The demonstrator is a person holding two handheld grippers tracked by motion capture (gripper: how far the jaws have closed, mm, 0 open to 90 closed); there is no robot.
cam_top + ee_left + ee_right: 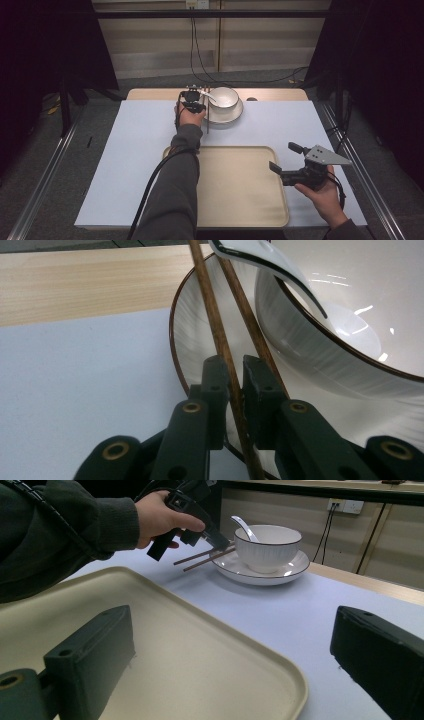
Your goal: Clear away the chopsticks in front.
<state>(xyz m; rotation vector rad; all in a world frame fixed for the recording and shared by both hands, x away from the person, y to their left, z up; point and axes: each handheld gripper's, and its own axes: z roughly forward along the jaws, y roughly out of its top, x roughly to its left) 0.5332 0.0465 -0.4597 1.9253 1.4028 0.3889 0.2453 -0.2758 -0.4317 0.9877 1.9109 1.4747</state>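
A white bowl (223, 97) with a white spoon (244, 527) in it stands on a white plate (235, 116) at the far middle of the table. Two brown chopsticks (212, 315) lean on the plate's left rim. My left gripper (234, 377) is shut on the left chopstick, just above the rim; the other chopstick passes behind its right jaw. From the right gripper view, the left gripper (216, 536) sits over the chopsticks (200, 558). My right gripper (284, 157) hangs wide open above the right edge of a beige tray (240, 195), holding nothing.
The tray lies at the near middle of a pale blue mat (140, 145) that covers the table. A wooden table strip (150, 94) shows at the far edge. Cables (197, 50) hang down the back wall.
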